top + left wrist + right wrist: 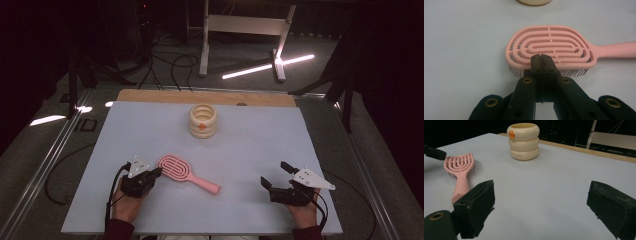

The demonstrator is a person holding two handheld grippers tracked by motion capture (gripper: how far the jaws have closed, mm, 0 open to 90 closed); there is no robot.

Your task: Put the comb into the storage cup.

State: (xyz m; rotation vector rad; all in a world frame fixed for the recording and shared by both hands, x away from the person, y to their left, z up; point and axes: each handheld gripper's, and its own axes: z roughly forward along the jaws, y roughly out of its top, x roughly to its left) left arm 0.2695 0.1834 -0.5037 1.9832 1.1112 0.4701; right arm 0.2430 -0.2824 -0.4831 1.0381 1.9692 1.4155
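Observation:
A pink hairbrush (187,173) lies bristles-down on the pale table (260,140), its handle pointing right and toward me. My left gripper (158,172) is shut, and its tips rest at the near left edge of the brush head (549,45). In the left gripper view the two jaws of the left gripper (541,59) meet with nothing visible between them. My right gripper (275,174) stands open near the front right, well apart from the brush. Bare table lies between the wide-spread jaws of the right gripper (541,202), with the brush (459,167) off to their left.
A cream ringed cup (203,120) with an orange spot stands upright at the middle back of the table, also seen as the cup (524,141). A wooden strip (205,96) runs along the far edge. Cables and a white frame (245,30) lie on the floor beyond.

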